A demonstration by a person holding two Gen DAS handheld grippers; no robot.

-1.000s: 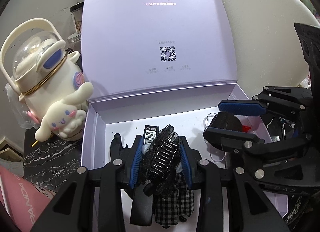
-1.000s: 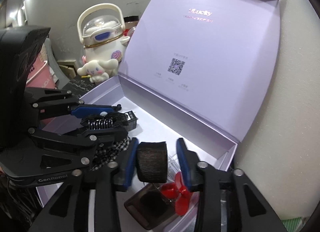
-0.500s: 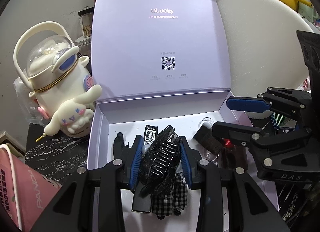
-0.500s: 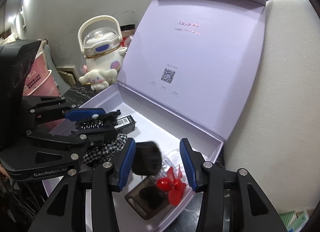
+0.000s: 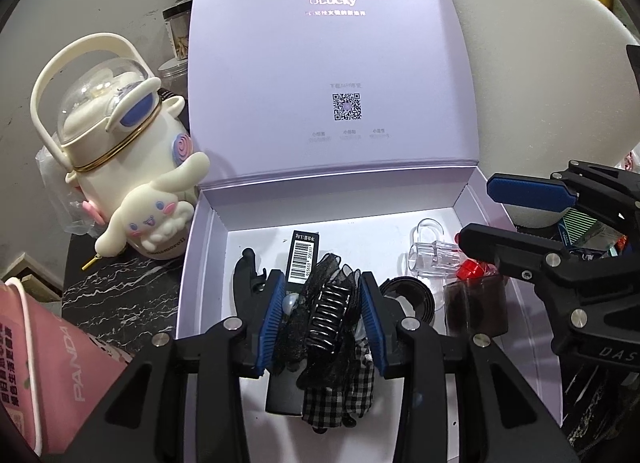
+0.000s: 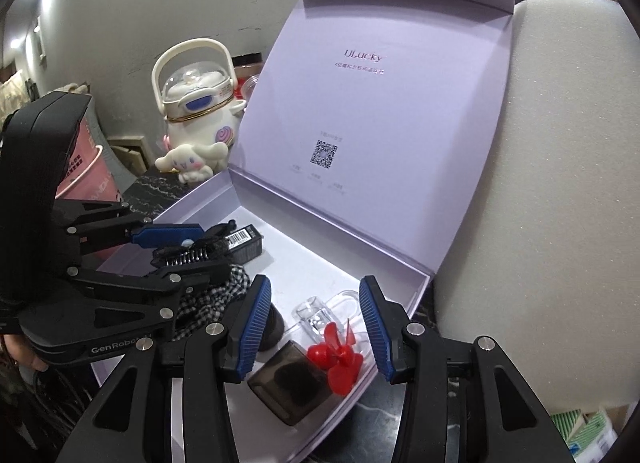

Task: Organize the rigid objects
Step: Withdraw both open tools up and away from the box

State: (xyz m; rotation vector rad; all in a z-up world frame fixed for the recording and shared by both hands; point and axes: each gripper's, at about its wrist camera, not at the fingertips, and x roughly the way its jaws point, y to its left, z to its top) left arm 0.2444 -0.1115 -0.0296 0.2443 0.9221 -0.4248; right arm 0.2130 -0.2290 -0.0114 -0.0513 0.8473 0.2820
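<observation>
My left gripper (image 5: 322, 313) is shut on a black lace hair claw clip (image 5: 328, 311) and holds it over the open lilac box (image 5: 200, 263). It also shows in the right wrist view (image 6: 182, 255). My right gripper (image 6: 314, 329) is open and empty above the box's right end. Below it lie a black ring (image 5: 412, 297), a smoky square case (image 6: 294, 385), a red propeller (image 6: 338, 355) and a clear plastic piece (image 5: 430, 253). A black barcoded box (image 5: 302, 259) and checked cloth (image 5: 352, 395) lie under the clip.
A white Cinnamoroll kettle (image 5: 120, 167) stands left of the box on the dark marble top (image 5: 128, 295). A pink bucket (image 5: 44, 347) is at the near left. White foam (image 6: 540, 183) rises behind and right of the upright lid (image 5: 320, 63).
My right gripper opened, let go of the black ring, which now lies in the box, and pulled back to the right. My left gripper kept its grip and drew back a little.
</observation>
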